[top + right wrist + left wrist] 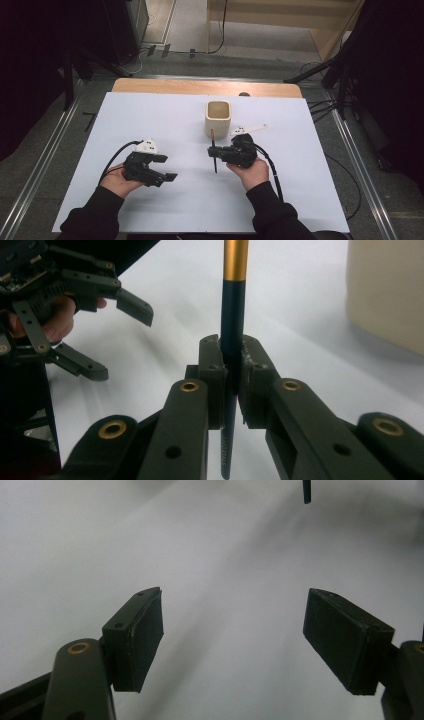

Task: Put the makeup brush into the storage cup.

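— Two grippers are working over the white table point(165, 200); what is the right gripper point(215, 151) holding?

— It is gripping a slim dark pen point(214, 152), its jaws pressing together on the barrel. In the right gripper view the pen point(233, 325) is running straight up between the pads.

— Which way is it lying?

— From the high view its long axis is running away from the person, the far end pointing toward the cream cup point(218, 118) and reaching just short of it, the near end sticking out toward the person.

— How is it looking?

— Thin and round, mostly black, with a gold band point(235, 260) beyond the jaws and faint lettering below them.

— And the left gripper point(167, 167)?

— Its jaws are standing wide apart with nothing between them, over bare table, well apart from the pen.
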### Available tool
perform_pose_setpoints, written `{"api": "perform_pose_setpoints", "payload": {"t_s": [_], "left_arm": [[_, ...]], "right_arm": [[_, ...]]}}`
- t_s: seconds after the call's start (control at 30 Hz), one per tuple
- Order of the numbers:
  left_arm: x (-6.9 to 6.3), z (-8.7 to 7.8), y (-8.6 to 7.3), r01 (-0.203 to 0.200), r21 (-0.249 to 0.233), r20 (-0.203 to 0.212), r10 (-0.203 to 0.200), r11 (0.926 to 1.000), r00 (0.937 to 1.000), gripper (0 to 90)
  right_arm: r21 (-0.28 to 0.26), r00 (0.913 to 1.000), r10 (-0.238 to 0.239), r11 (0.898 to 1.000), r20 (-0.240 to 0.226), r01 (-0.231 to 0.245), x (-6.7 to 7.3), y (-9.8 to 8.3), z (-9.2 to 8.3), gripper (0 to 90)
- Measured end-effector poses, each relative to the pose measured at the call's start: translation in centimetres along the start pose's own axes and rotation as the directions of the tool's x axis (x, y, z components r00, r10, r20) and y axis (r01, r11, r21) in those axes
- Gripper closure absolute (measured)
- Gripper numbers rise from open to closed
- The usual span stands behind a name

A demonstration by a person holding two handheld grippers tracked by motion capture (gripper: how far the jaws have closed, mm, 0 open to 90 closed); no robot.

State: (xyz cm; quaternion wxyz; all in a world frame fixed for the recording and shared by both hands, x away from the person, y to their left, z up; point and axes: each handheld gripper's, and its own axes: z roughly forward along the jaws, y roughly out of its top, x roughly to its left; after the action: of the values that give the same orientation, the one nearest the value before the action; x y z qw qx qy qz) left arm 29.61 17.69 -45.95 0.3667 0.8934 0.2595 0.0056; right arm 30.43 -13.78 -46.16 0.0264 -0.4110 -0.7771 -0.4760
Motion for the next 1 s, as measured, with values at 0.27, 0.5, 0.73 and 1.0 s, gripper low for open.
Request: {"api": "perform_pose_setpoints", "payload": {"t_s": [0.27,0.5,0.73,1.0], "left_arm": [[0.1,0.0,0.0,-0.004,0.000,-0.006,0.004,1.0000,1.0000,24.6],[0.0,0.1,0.0,-0.009,-0.006,-0.007,0.008,0.9999,0.9999,24.6],[0.1,-0.6,-0.3,-0.024,-0.035,-0.017,0.024,0.9991,0.9996,24.5],[0.2,-1.2,-1.1,-0.030,-0.038,-0.033,0.028,0.9989,0.9991,24.4]], "right_arm": [[-0.021,0.9999,-0.007,1.000,0.013,0.007,-0.2,1.1,-0.7,83.2],[-0.040,0.9995,-0.009,0.999,0.031,0.010,-0.3,2.4,-1.4,83.2],[-0.064,0.9990,-0.015,0.998,0.043,0.018,-0.4,3.7,-1.9,83.2],[-0.076,0.9983,-0.014,0.997,0.056,0.018,-0.6,4.7,-2.3,83.2]]}}
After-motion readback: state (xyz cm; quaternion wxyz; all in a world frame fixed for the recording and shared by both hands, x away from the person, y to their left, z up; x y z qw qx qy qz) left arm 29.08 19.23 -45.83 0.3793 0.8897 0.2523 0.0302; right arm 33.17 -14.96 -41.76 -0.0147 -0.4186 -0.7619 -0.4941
